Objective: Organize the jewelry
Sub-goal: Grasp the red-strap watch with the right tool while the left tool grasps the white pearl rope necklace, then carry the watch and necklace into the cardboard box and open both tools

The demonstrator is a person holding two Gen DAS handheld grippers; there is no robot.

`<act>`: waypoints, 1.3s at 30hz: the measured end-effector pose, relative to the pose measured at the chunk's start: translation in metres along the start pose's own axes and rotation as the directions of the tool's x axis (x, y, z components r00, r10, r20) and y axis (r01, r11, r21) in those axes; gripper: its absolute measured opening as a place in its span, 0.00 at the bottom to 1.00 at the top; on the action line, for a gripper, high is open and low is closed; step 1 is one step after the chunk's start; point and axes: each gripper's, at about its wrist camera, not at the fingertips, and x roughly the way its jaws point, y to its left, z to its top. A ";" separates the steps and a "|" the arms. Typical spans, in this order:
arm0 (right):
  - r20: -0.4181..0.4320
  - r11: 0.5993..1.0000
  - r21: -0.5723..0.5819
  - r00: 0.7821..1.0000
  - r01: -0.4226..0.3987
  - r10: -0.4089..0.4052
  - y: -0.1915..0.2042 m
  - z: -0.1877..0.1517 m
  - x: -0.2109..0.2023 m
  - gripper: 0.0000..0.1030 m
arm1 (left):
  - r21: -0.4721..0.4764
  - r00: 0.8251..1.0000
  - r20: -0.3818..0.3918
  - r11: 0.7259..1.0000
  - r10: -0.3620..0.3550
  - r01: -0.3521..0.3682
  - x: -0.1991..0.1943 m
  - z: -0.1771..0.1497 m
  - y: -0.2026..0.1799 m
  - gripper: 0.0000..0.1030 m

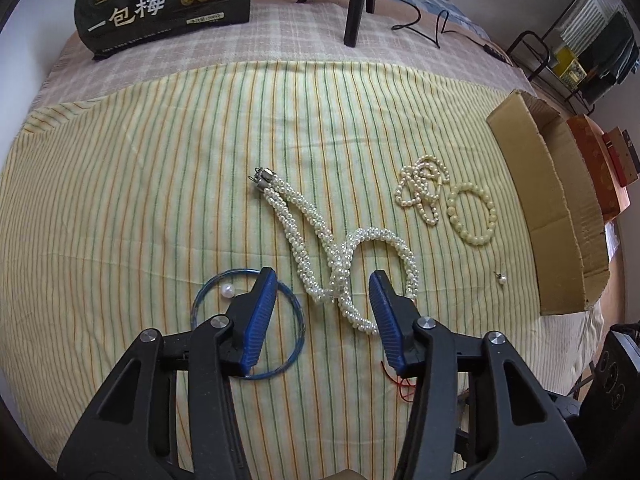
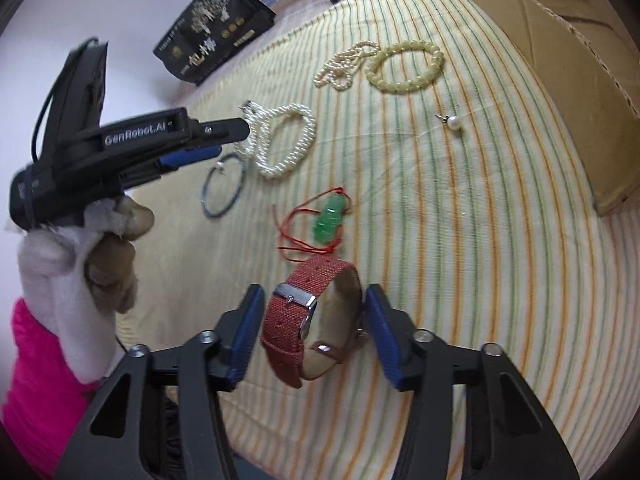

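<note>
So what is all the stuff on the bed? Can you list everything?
striped cloth: one, yellow with green and orange lines, under all the jewelry
twisted pearl necklace: one, white, middle of the cloth, between the left tool's fingers
thin pearl strand: one, cream, bunched beside the bead bracelet
bead bracelet: one, pale yellow, near the box
pearl earring: one, white, alone near the box
wire hoop: one, blue, a loose pearl inside
pendant: one, green on red cord
watch: one, red strap, between the right tool's fingers
cardboard box: one, brown, open
black bag: one, far edge
tripod: one, black
left tool: blue pads, open
right tool: blue pads, open
gloved hand: white, pink sleeve
</note>
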 end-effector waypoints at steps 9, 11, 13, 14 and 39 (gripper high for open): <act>0.027 0.981 -0.162 0.995 0.103 -0.100 0.013 -0.004 -0.002 0.33 | -0.001 1.000 -0.019 1.000 0.019 -0.019 0.014 0.002 0.003 0.24; 0.029 0.975 -0.192 0.994 0.112 -0.108 0.017 -0.004 -0.001 0.28 | -0.007 1.000 -0.011 1.000 0.009 -0.009 0.013 0.003 0.003 0.15; 0.030 0.968 -0.222 0.993 0.116 -0.112 0.021 -0.005 0.000 0.21 | -0.001 1.000 -0.003 1.000 0.011 -0.011 0.011 0.004 0.000 0.08; 0.030 0.965 -0.236 0.993 0.116 -0.112 0.024 -0.007 0.001 0.20 | 0.003 1.000 0.004 1.000 0.011 -0.011 0.009 0.004 -0.002 0.07; 0.182 0.941 -0.318 0.982 0.113 -0.057 0.037 0.008 -0.056 0.16 | -0.008 0.943 0.307 0.990 -0.132 0.141 -0.104 0.030 -0.023 0.06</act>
